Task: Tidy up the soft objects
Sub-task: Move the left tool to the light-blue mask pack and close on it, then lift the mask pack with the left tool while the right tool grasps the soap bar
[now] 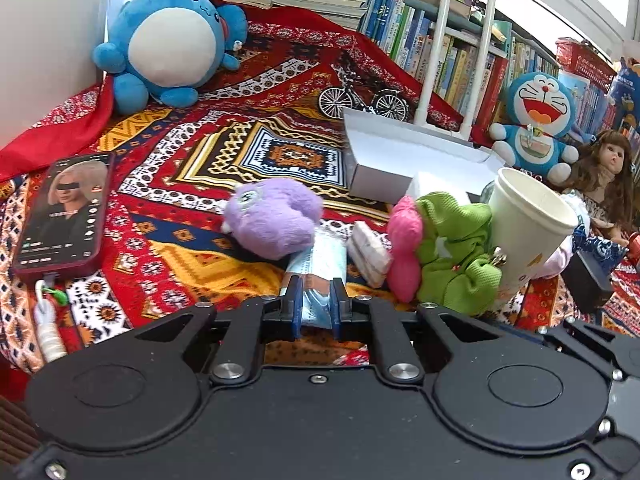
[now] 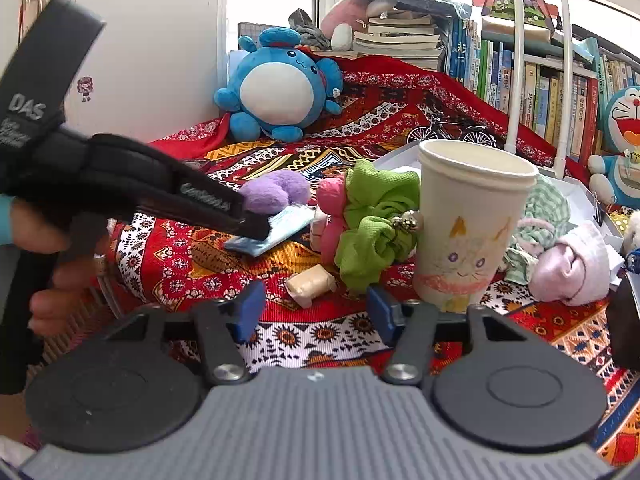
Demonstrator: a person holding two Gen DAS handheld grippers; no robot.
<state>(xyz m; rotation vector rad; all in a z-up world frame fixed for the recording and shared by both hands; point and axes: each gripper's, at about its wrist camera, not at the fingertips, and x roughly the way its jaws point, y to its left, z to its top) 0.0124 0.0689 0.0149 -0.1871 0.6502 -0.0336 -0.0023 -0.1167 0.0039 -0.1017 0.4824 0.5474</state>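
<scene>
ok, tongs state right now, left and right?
Left tongs: shut on the blue packet.
Right tongs: open, holding nothing; a small wrapped piece lies just ahead.

We see the left gripper [image 1: 316, 304] as a black body with round discs, silver screws and blue-padded fingers [image 1: 295, 300]. The right gripper [image 2: 316, 312] has a ribbed grey housing, black arms, blue pads. A hand [image 2: 44, 248] shows a teal cuff.

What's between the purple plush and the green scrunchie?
Left wrist view: a pink plush against the green scrunchie, and a small white packet between it and the purple plush. The blue mask pack runs under the purple plush toward the left claw.
</scene>
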